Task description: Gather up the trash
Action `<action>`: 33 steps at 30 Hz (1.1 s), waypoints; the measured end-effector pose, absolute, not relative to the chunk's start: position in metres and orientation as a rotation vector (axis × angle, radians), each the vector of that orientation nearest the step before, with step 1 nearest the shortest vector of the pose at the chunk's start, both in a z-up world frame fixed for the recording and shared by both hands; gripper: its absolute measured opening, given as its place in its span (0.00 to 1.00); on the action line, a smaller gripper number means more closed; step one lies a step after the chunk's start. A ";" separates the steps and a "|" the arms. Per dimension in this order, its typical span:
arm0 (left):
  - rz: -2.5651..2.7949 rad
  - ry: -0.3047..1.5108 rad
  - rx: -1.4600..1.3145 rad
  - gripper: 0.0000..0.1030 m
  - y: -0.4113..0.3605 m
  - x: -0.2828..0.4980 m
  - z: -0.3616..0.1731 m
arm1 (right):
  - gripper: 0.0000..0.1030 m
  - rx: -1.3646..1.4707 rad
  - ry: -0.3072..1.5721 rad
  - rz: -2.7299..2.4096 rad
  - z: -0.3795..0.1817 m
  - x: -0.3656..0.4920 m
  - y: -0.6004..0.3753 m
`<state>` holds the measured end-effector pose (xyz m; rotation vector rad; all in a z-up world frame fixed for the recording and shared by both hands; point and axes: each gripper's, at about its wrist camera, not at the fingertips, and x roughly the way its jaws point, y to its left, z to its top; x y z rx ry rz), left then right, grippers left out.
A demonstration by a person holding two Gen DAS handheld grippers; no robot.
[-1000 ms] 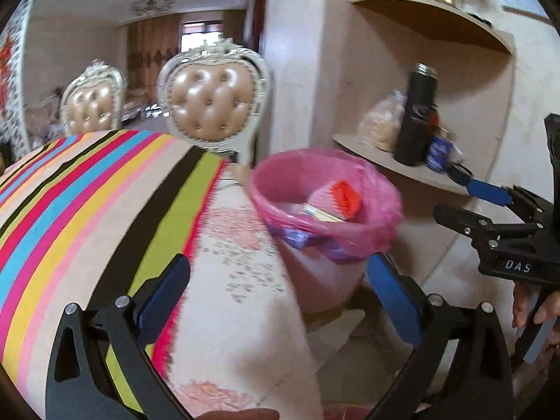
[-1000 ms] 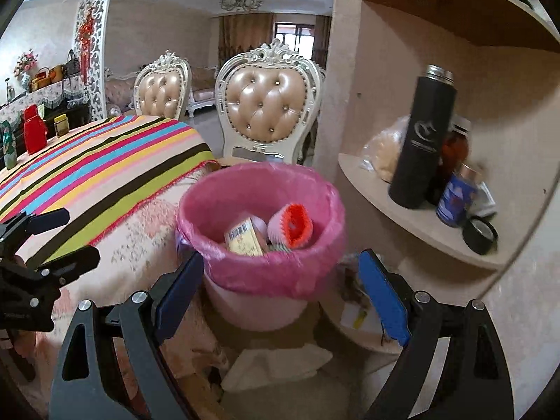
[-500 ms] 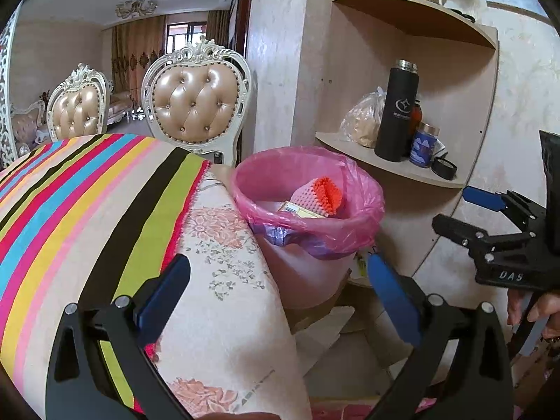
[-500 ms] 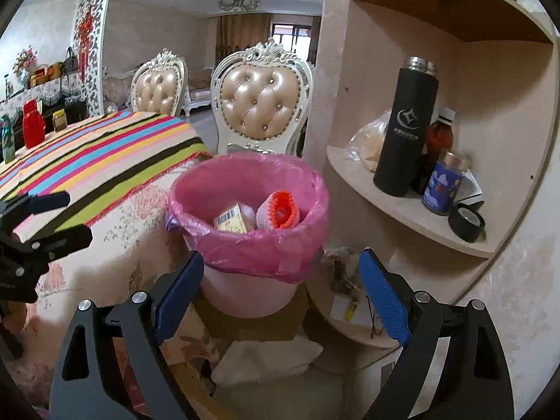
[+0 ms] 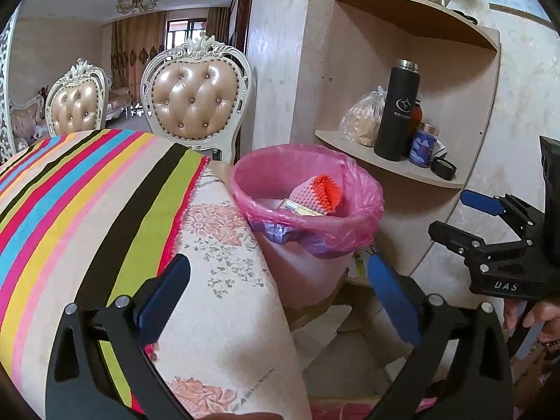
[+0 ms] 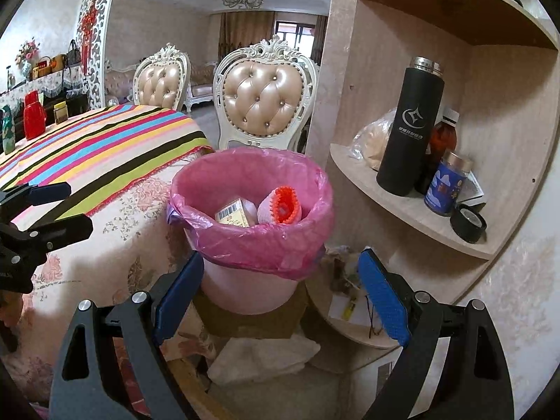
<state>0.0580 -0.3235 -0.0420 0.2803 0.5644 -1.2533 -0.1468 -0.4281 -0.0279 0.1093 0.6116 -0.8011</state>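
1. While both tools pointed toward the bin, the left gripper (image 5: 278, 295) stood with its blue-padded fingers spread wide and nothing between them.
2. The right gripper (image 6: 280, 292) was likewise released and empty.
3. The round pink trash bin with a pink plastic liner (image 6: 250, 224) stood on a brown cardboard base (image 6: 245, 325), just beside the draped edge of the table with the striped multicolour cloth (image 5: 87, 189).
4. Inside the bin lay a yellow carton with a barcode label (image 6: 232, 212) and a pink knitted piece with an orange rim (image 6: 281, 206), touching each other.
5. Right of the bin, the curved wooden corner shelf (image 6: 413, 210) carried a tall black flask (image 6: 409, 129), a blue tin (image 6: 444, 185) and a roll of black tape (image 6: 467, 222).
6. Small scraps, possibly litter, lay on the lowest shelf (image 6: 346, 308); detail there was poor.
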 end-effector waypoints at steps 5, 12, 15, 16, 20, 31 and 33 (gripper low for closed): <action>-1.278 0.564 0.285 0.95 -0.323 0.055 -0.042 | 0.82 0.109 0.616 -0.812 -0.029 -0.148 -0.429; -1.282 0.559 0.293 0.95 -0.324 0.052 -0.041 | 0.82 0.115 0.608 -0.815 -0.028 -0.150 -0.428; -1.279 0.556 0.295 0.95 -0.324 0.052 -0.041 | 0.82 0.116 0.606 -0.813 -0.029 -0.150 -0.427; -1.278 0.554 0.296 0.95 -0.324 0.052 -0.041 | 0.82 0.116 0.606 -0.813 -0.029 -0.151 -0.427; -1.279 0.551 0.298 0.95 -0.323 0.051 -0.042 | 0.82 0.117 0.605 -0.811 -0.028 -0.150 -0.428; -1.279 0.533 0.303 0.95 -0.323 0.050 -0.039 | 0.82 0.125 0.598 -0.804 -0.030 -0.150 -0.427; -1.277 0.532 0.304 0.95 -0.323 0.050 -0.039 | 0.82 0.128 0.599 -0.802 -0.030 -0.149 -0.427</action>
